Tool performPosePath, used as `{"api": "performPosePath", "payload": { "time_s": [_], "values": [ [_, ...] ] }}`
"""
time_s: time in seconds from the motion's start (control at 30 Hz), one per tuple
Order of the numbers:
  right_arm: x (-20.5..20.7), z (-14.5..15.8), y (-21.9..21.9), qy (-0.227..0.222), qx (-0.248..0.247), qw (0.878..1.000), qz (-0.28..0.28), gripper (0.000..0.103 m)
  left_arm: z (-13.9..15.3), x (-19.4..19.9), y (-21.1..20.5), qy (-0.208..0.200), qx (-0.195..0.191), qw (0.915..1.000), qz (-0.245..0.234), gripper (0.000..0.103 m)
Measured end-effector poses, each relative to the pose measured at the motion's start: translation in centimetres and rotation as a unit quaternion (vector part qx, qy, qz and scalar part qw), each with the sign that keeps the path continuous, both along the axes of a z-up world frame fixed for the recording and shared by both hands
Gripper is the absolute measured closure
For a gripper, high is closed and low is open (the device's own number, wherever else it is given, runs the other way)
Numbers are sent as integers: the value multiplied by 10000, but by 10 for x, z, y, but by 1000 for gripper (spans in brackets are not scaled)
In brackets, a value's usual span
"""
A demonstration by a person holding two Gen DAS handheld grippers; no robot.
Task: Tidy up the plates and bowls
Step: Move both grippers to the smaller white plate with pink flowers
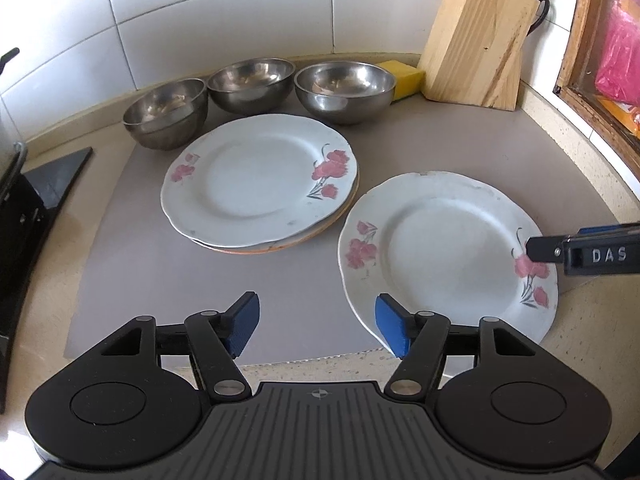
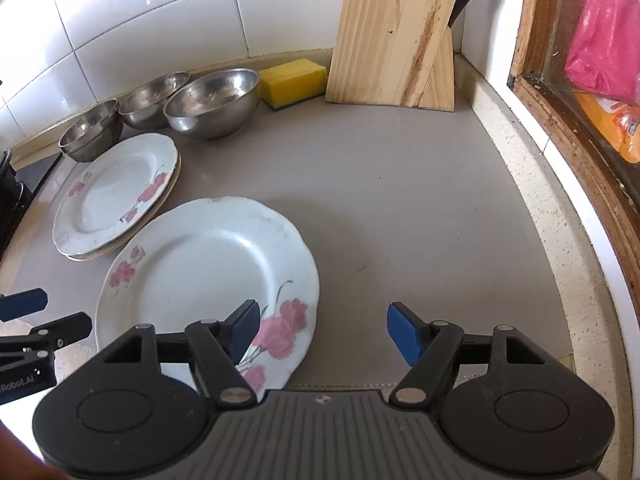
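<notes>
A single white plate with pink flowers [image 1: 444, 248] [image 2: 208, 272] lies on the grey mat near the front edge. A stack of like plates [image 1: 260, 180] [image 2: 116, 196] lies behind and left of it. Three steel bowls stand at the back: left [image 1: 166, 114] [image 2: 90, 132], middle [image 1: 252, 84] [image 2: 154, 100], right [image 1: 346, 90] [image 2: 214, 102]. My left gripper [image 1: 318, 326] is open and empty, over the mat just left of the single plate. My right gripper [image 2: 324, 330] is open and empty, its left finger over the plate's right rim; it also shows in the left wrist view [image 1: 580, 250].
A wooden knife block [image 1: 478, 36] [image 2: 396, 32] and a yellow sponge [image 1: 402, 78] [image 2: 292, 80] stand at the back right. A wooden window frame [image 2: 560, 120] borders the right. A black stove edge [image 1: 24, 208] is at the left. White tiled wall behind.
</notes>
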State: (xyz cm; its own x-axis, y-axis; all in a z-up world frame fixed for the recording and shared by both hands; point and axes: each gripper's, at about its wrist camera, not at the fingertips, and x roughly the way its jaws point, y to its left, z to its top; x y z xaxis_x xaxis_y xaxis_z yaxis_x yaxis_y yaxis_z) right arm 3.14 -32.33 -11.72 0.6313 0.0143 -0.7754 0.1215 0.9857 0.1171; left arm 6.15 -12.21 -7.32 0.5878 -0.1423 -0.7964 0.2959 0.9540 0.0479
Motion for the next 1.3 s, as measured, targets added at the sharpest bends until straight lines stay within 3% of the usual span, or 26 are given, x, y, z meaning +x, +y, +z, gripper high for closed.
{"api": "performPosePath", "payload": {
  "time_s": [0.6, 1.3],
  "values": [
    [9, -18, -2, 145, 70, 9999, 55, 40, -17, 13, -23, 255, 45, 9997, 1, 28],
    [15, -22, 2, 0, 111, 9998, 150, 27, -24, 20, -27, 311, 15, 9995, 27, 5]
  ]
}}
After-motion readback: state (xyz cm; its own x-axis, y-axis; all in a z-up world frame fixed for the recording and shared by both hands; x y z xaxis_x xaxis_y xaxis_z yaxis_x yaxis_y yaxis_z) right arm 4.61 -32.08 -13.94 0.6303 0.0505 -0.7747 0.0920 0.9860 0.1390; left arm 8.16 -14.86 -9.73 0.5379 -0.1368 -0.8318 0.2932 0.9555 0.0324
